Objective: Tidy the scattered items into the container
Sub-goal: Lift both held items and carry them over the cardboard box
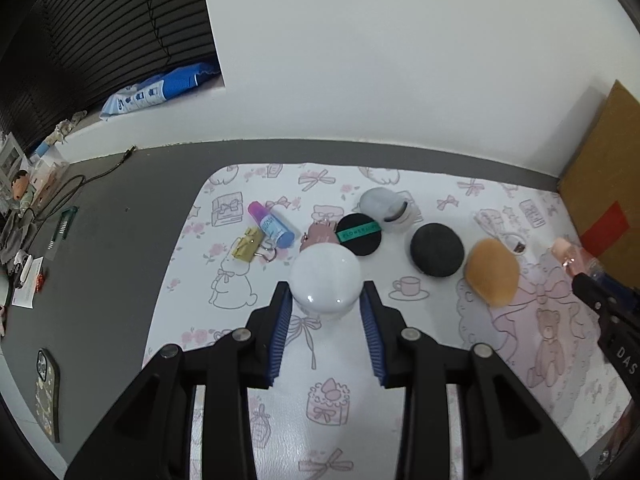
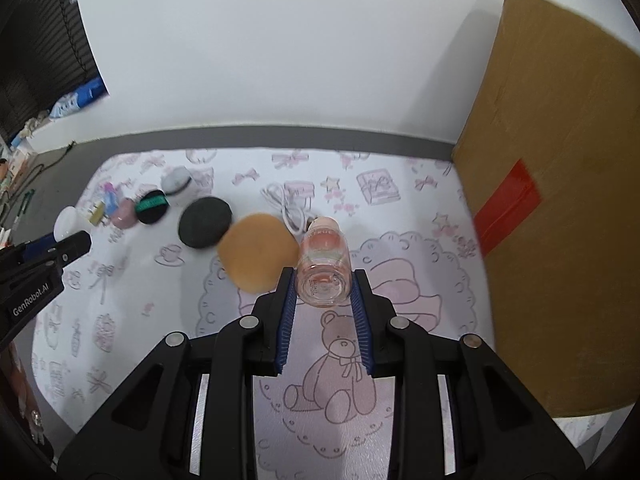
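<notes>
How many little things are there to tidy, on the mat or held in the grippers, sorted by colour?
White or grey: 3 - jar, pouch, cable
Black: 2 - puff with green band, plain puff
Pink: 2 - bottle, small case
Orange: 1 - sponge
Blue and purple: 1 - tube
Yellow: 1 - binder clip
Total: 10
</notes>
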Available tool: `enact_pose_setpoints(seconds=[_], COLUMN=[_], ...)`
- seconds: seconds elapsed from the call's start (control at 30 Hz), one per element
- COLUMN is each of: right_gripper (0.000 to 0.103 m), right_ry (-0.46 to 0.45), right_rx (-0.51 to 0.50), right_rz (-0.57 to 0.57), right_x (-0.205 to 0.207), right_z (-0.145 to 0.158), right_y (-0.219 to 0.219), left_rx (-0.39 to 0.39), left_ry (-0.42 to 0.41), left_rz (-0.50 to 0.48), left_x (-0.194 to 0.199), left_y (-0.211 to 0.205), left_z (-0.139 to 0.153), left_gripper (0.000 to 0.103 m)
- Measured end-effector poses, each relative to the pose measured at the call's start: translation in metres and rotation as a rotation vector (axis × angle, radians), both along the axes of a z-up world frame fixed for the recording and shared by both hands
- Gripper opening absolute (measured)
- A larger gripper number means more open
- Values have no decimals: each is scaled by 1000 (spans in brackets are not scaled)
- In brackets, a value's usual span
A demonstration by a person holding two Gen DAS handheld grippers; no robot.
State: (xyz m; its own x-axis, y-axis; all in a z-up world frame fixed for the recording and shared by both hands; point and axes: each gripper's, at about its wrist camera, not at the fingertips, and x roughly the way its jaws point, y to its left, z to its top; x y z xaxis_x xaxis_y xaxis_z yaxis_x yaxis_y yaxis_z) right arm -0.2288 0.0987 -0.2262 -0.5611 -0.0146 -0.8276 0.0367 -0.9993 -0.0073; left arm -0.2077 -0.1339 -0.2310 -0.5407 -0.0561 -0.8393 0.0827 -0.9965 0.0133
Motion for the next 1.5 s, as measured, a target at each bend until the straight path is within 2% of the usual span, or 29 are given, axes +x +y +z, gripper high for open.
enact_pose_setpoints(seconds=[0.53, 0.77, 1.17, 1.5], right_gripper=[28, 28, 28, 28], right_ry=[122, 174, 240, 281], right_rx=[15, 23, 20, 27], right_rz=[26, 26, 35, 17], right_x=[45, 68, 106, 132], right_z=[85, 117, 159, 180], right_y=[-1, 2, 9, 25], left_rx=[-5, 19, 43, 45], left_ry=[102, 148, 220, 256], left_rz=[-15, -21, -53, -74], left_x=[40, 58, 90, 109], left_y=[19, 24, 41, 58], left_z=[83, 114, 155, 173], left_gripper=[34, 34, 34, 34])
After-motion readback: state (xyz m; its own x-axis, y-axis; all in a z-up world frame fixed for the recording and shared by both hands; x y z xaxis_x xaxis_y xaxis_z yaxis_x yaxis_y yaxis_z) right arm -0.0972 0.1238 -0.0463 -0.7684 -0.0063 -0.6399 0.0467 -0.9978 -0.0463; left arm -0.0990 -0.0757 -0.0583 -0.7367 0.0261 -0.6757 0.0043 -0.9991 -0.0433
